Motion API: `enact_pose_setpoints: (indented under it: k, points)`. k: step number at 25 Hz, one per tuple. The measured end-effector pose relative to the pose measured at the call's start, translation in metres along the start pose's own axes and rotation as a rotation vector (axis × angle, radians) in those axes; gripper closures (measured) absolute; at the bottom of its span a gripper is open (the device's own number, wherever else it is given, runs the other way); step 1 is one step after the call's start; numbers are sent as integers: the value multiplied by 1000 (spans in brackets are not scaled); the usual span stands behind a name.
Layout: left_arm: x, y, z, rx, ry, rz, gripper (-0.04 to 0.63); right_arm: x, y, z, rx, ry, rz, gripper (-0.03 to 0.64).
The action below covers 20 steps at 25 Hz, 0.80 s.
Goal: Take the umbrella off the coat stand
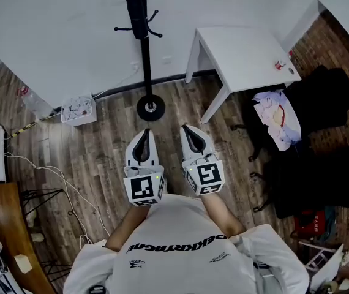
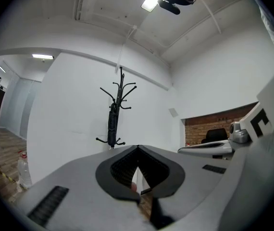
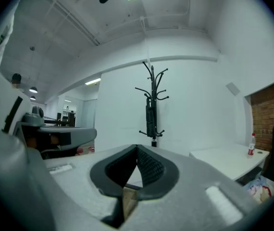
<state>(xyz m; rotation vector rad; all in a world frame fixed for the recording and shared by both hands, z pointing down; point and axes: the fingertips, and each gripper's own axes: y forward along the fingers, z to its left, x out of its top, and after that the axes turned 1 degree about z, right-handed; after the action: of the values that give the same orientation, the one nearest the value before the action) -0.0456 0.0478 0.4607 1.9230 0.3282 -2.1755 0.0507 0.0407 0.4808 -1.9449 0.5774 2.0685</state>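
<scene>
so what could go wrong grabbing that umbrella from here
The left claw and right claw are shut and short of the coat stand; they must open first. The umbrella hangs among hooks, so it may snag. The stand's small round base could let it tip toward the table.

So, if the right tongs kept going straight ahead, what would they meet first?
Nothing until the coat stand with the umbrella hanging on it, most likely. It sits slightly right of the line of the right tongs, so they might miss it and reach the white wall.
</scene>
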Motion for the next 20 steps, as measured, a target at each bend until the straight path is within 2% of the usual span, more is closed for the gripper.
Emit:
enact_pose_setpoints:
  k: [9,15,20]
  points:
    - [25,126,58,-34,0,-7,598,38,129,-34,3,13,-18,618]
    - [29,195,96,-58,6,4,598,47,203,-59,-31,12,-24,618]
    - [26,240,108,-79,7,0,598,44,241,-80,-48,10,-25,618]
